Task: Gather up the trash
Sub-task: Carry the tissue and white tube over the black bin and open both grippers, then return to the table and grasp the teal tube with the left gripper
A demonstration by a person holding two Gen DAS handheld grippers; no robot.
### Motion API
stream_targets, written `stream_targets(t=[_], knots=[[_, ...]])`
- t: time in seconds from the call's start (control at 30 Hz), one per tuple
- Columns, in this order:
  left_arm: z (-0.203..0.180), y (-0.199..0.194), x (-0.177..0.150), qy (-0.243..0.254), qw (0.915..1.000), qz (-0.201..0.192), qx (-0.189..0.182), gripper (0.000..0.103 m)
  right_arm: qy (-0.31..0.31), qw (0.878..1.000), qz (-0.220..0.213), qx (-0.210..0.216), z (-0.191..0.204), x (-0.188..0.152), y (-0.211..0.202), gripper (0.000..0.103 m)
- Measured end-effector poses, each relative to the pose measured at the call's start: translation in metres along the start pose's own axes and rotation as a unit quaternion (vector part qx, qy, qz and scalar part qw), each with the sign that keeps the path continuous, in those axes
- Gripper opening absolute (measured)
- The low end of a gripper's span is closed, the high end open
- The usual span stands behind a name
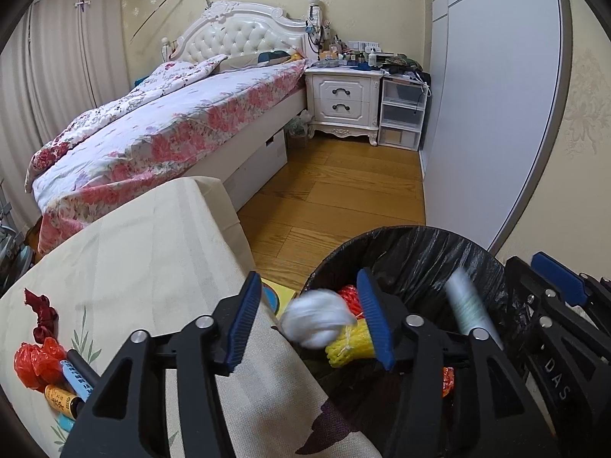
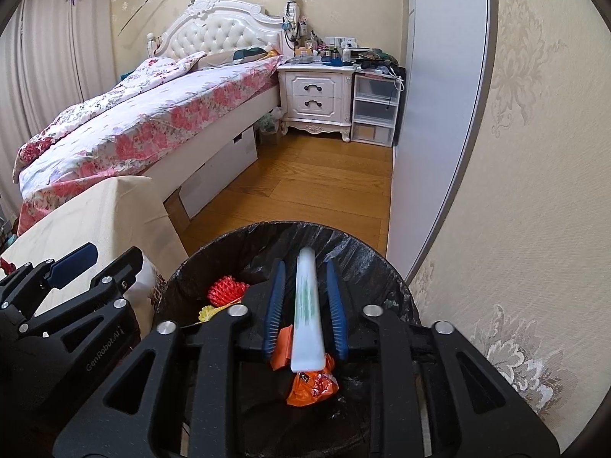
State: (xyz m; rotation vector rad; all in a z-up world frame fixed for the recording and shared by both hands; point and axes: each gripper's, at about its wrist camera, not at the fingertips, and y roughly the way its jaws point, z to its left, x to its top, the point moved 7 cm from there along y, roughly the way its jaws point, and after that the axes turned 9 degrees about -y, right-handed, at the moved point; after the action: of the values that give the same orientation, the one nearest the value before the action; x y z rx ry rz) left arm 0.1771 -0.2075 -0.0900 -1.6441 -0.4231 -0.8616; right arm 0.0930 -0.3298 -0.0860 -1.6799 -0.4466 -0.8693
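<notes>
A round bin with a black liner point(image 1: 431, 244) point(image 2: 305, 231) stands beside a cloth-covered table point(image 1: 145, 252). My left gripper point(image 1: 311, 322) is open over the bin's left rim; a blurred white wad point(image 1: 320, 322) is in the air between its fingers. My right gripper point(image 2: 305, 305) is open above the bin; a blurred white tube with green print point(image 2: 307, 313) point(image 1: 471, 311) lies between its fingers, touching neither. In the bin lie a yellow rope bundle point(image 1: 349, 347), red netting point(image 2: 225, 290) and an orange wrapper point(image 2: 313, 383). On the table sit a red plastic bag point(image 1: 36, 362), a dark red scrunchie point(image 1: 42, 316) and small tubes point(image 1: 72, 389).
A bed with a floral quilt point(image 1: 152, 126) fills the left. A white nightstand point(image 1: 341, 101) and plastic drawers point(image 1: 401, 114) stand at the back. A grey wardrobe point(image 1: 492, 107) lines the right. Wooden floor point(image 1: 336, 191) lies between. A yellow item point(image 1: 280, 295) lies beside the bin.
</notes>
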Motion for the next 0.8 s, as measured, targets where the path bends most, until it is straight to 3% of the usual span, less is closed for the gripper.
stream_targets(t=[0.2, 0.4, 0.47, 0.8], knots=[[0.003, -0.002, 0.0, -0.003, 1.0, -0.003, 0.005, 0.071, 0.002, 1.0, -0.004, -0.008, -0.002, 0.001, -0.001, 0.04], [0.008, -0.008, -0.002, -0.007, 0.9999, -0.002, 0.011, 0.073, -0.002, 1.0, -0.006, -0.008, -0.001, 0.002, -0.003, 0.045], [0.012, -0.011, -0.002, -0.01, 0.9999, -0.003, 0.012, 0.073, -0.003, 1.0, -0.008, -0.007, 0.0, 0.002, -0.005, 0.051], [0.021, -0.019, -0.008, -0.017, 0.9998, 0.001, 0.014, 0.075, -0.007, 1.0, -0.009, -0.003, 0.004, -0.002, -0.015, 0.054]])
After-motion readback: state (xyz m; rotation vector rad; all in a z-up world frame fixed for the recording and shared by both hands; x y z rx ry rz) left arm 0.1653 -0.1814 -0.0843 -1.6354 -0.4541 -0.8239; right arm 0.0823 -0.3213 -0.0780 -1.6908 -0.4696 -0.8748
